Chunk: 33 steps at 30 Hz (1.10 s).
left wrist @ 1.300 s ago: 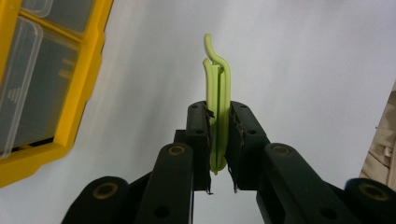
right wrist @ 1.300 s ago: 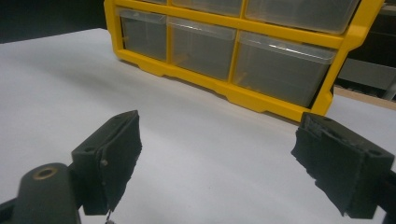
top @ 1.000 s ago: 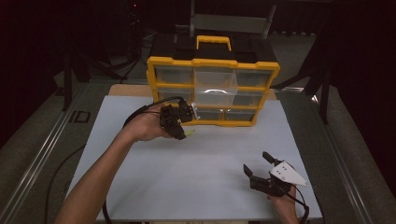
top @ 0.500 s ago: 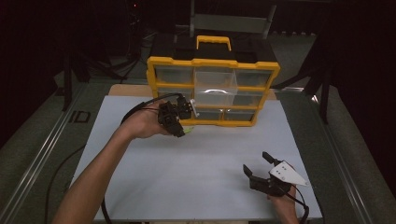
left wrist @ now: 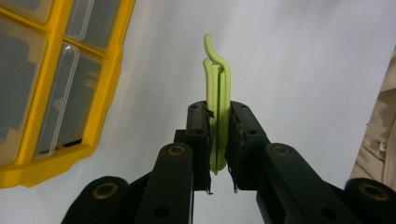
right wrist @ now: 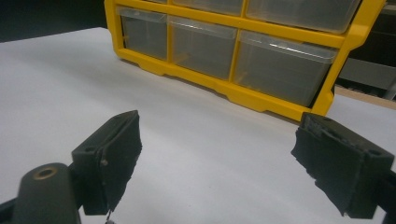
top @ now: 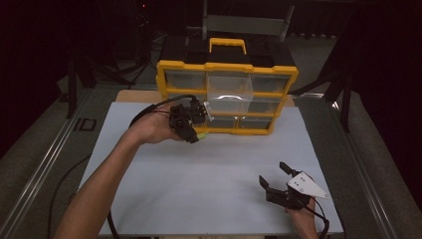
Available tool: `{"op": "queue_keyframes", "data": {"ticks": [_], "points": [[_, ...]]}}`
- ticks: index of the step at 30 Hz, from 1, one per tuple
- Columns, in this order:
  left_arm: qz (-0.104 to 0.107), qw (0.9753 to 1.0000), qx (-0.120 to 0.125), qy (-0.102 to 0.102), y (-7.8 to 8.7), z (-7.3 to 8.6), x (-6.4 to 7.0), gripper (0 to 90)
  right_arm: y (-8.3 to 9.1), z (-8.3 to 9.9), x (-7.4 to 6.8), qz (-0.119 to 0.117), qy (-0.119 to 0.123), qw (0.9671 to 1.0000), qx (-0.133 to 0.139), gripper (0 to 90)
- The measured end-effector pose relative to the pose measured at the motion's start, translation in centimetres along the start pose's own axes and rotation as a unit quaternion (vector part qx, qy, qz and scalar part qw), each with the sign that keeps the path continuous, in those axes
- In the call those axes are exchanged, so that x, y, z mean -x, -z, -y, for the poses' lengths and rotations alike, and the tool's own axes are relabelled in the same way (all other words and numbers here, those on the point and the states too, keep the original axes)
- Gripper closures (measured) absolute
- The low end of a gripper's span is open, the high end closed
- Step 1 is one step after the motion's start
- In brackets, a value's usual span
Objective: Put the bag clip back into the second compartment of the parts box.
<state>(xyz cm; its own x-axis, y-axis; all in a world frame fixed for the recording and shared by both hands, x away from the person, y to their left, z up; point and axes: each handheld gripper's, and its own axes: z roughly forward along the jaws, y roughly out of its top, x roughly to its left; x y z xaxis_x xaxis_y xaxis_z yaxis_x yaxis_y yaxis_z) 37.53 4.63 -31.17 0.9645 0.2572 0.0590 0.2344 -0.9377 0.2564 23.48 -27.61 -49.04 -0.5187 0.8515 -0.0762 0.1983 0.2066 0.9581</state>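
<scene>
While the left claw (left wrist: 218, 140) is clamped on a pale green clip (left wrist: 216, 100), holding it above the white surface (top: 209, 169) just beside the yellow drawer organiser (top: 226, 97), the right claw (top: 274, 175) rests wide apart near the surface's front edge, gripping nothing.

organizer (top: 226, 99) stands at the table's (top: 199, 169) far edge; left claw (top: 191, 130) just before it, right claw (top: 276, 177) near front right.

A big yellow box (top: 227, 97) with see-through drawers stands at the far side of the white surface (top: 209, 174). It has a yellow handle (top: 227, 44) on top. Dark metal rails (top: 45, 159) run beside the surface.
</scene>
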Motion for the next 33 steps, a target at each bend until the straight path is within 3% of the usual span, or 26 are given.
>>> {"op": "queue_keyframes", "data": {"ticks": [13, 19, 28, 33], "points": [[0.007, 0.9998, 0.014, -0.013, 0.9, -0.5, -0.1, 80.5, 0.0, 0.0, 0.0, 0.000, 0.001, 1.0000, 0.000, 14.3], [0.014, 0.9993, 0.022, -0.028, 1.4, -0.8, -0.4, 80.4, 0.0, 0.0, 0.0, 0.000, 0.001, 1.0000, 0.000, 14.3], [0.008, 0.9977, 0.036, -0.056, 2.4, -1.4, -0.6, 80.4, 0.0, 0.0, 0.0, -0.001, 0.001, 1.0000, 0.000, 14.3], [0.013, 0.9977, 0.034, -0.058, 2.9, -1.7, -0.8, 80.4, 0.0, 0.0, 0.0, -0.002, -0.001, 1.0000, -0.001, 14.3]]}}
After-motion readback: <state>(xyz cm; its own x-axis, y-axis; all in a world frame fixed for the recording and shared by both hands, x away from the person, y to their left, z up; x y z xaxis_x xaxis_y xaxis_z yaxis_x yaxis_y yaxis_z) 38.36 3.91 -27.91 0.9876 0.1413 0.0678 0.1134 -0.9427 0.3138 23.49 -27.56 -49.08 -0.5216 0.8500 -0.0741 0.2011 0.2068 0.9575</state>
